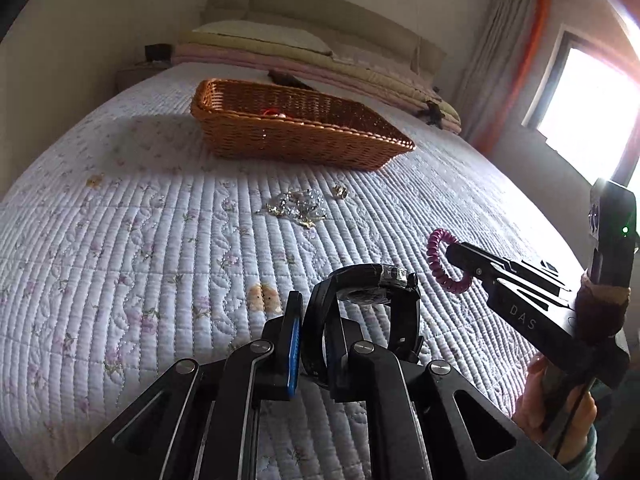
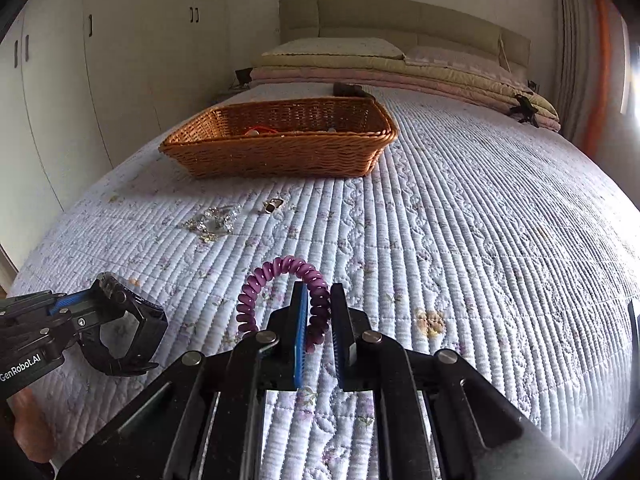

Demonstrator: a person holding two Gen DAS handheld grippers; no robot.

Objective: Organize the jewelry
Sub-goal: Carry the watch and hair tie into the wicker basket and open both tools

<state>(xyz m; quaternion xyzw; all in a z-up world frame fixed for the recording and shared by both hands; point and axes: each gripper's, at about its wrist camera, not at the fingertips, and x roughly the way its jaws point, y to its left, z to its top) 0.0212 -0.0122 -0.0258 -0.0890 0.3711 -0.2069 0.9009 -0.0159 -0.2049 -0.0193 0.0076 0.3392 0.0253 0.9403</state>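
My left gripper [image 1: 316,320] is shut on a black wristwatch [image 1: 376,284] by its strap and holds it above the quilt; it also shows in the right wrist view [image 2: 120,320]. My right gripper [image 2: 320,304] is shut on a purple coil bracelet [image 2: 276,280], seen from the side in the left wrist view [image 1: 440,260]. A wicker basket [image 1: 280,140] [image 2: 280,152] sits ahead on the bed with small items inside. A pile of silver jewelry [image 1: 296,206] [image 2: 214,218] and a small gold ring [image 1: 340,191] [image 2: 273,205] lie on the quilt before the basket.
The bed is covered by a pale quilted spread [image 2: 460,240]. Folded blankets and pillows [image 2: 400,68] lie at the headboard. A window [image 1: 592,112] and curtains are to the right, white wardrobes [image 2: 60,100] to the left.
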